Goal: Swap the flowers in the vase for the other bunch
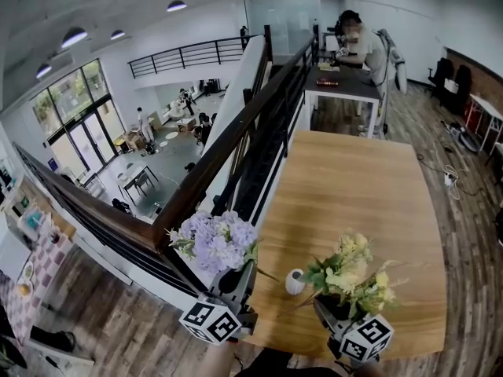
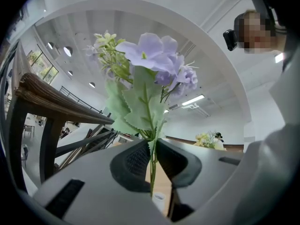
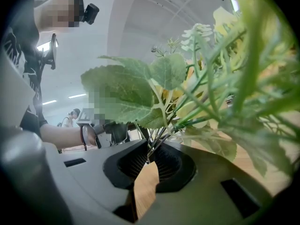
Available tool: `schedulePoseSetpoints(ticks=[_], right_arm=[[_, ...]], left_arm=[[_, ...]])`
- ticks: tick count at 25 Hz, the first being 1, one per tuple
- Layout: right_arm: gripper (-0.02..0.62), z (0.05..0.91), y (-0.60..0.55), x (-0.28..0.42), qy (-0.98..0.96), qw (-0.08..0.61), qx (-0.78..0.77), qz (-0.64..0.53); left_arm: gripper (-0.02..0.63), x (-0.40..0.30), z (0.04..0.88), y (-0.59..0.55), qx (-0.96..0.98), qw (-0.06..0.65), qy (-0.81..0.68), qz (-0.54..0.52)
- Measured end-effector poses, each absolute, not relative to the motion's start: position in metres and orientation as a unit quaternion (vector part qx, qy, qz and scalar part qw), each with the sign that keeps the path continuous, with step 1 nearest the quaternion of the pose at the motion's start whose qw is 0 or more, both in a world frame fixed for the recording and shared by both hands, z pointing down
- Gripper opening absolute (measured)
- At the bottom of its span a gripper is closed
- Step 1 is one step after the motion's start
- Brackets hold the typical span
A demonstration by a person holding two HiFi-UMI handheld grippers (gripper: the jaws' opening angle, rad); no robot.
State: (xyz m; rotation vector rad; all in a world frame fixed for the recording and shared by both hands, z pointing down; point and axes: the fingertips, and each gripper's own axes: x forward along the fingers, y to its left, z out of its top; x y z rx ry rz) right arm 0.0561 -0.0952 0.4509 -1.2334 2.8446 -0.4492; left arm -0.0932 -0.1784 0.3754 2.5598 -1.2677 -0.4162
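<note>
We are holding the purple bunch [image 1: 216, 240] in our left claw [image 2: 153, 154], its jaws pinching the thin stem, just past the surface's [image 1: 369, 187] left edge. Our right claw [image 3: 149, 159] is gripping the yellow bunch [image 1: 354, 277] by its stems (jaws nearly together) above the near edge. The small white vase [image 1: 295, 281] is standing upright between the two claws, near the near-left corner.

Bright daylight from windows [image 1: 72, 104], ceiling lamps [image 1: 75, 35] lit, fisheye-bent edges, nearest leaves [image 3: 262, 78] seemingly blurred.
</note>
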Motion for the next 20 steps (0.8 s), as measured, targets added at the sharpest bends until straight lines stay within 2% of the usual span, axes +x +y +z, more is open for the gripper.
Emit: schedulePoseSetpoints(ticks=[20], right_arm=[[0.058, 0.432, -0.116, 0.068, 0.910, 0.008, -0.396, -0.120]], left_arm=[[0.048, -0.104, 0.401, -0.180, 0.866, 0.144, -0.458, -0.138]])
